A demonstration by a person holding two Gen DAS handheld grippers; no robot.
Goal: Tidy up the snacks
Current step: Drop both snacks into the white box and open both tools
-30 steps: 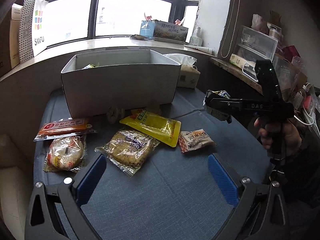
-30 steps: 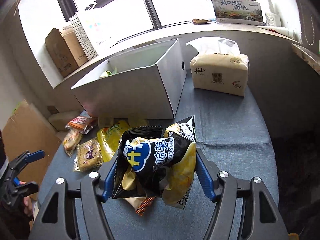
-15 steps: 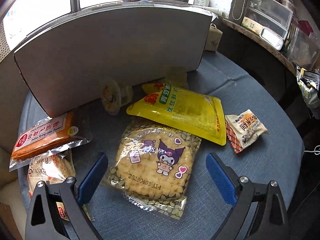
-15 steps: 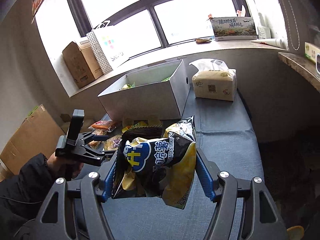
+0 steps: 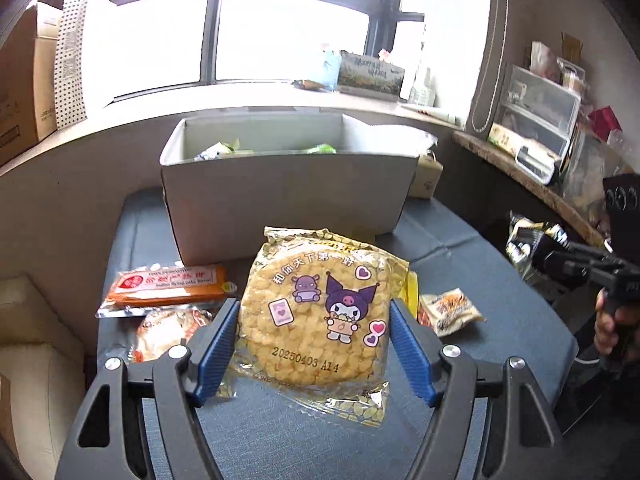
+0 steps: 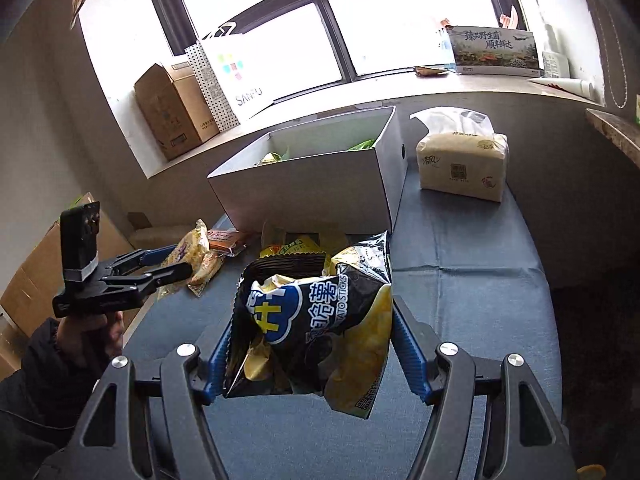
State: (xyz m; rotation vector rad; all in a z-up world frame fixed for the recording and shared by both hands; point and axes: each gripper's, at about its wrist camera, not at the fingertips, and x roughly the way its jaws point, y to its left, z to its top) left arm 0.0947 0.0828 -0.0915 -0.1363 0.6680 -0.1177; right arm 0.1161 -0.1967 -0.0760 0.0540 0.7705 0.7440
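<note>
Gripping cartoon-printed yellow cracker pack (image 5: 316,316), left gripper (image 5: 314,344); right gripper (image 6: 310,354) clamps crumpled black-yellow chip bag (image 6: 316,320).

Rice cracker pack (image 5: 316,316): clear glossy film, printed; bumpy cake inside. Chip bag (image 6: 320,316): crinkled shiny foil, black and yellow. Box (image 5: 288,196): matt white card, smooth. Table cover (image 6: 472,280): blue-grey woven cloth, matt, creased. Finger pads (image 5: 218,350): blue ribbed plastic; gripper frames matt black plastic, bright metal screws. Tissue pack (image 6: 462,168): soft plastic wrap, slight sheen. Orange snack bar (image 5: 168,286): glossy wrapper.
</note>
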